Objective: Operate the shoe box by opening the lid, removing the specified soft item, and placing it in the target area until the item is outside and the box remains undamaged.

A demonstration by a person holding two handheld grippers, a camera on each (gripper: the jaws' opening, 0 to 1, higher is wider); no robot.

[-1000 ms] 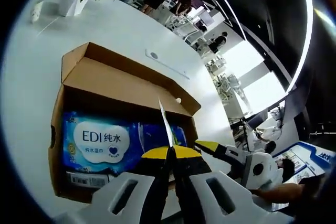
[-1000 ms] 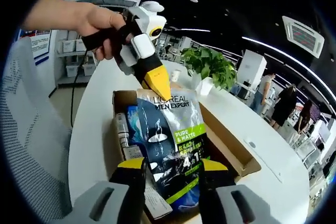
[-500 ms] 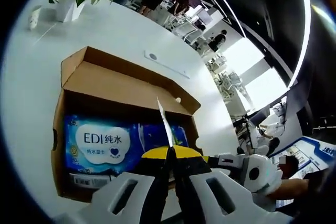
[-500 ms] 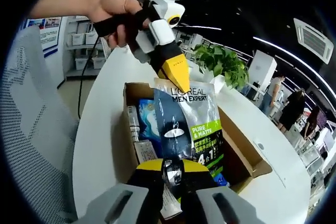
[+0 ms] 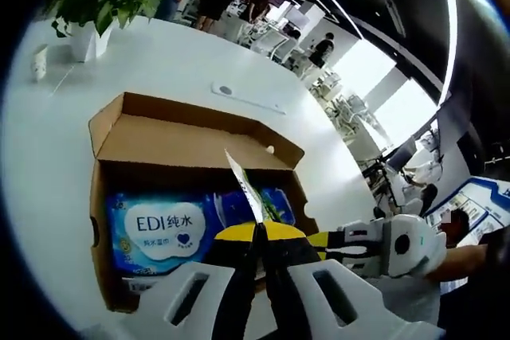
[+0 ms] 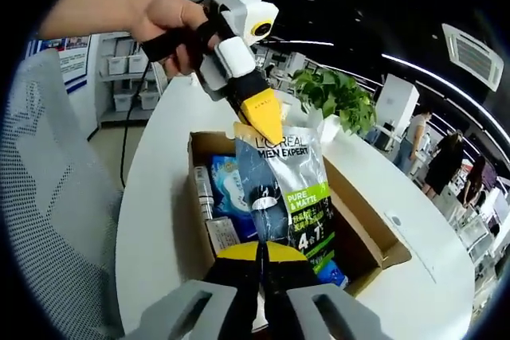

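Both grippers, left [image 6: 267,129] and right [image 6: 260,259], are pinching the pouch [image 6: 288,197] over the box [image 5: 175,129], sitting mid white table [image 5: 48,165]; probably an office.

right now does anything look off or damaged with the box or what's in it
Nothing looks damaged. The brown cardboard shoe box sits open on the white table, walls intact. The one unusual sight is the dark L'Oreal pouch, held upright above the box, pinched at opposite edges by the left gripper and right gripper.

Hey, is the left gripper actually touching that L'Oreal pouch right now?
Touching. In the right gripper view, the left gripper's yellow jaws are closed on the top edge of the L'Oreal pouch, which hangs from them above the shoe box.
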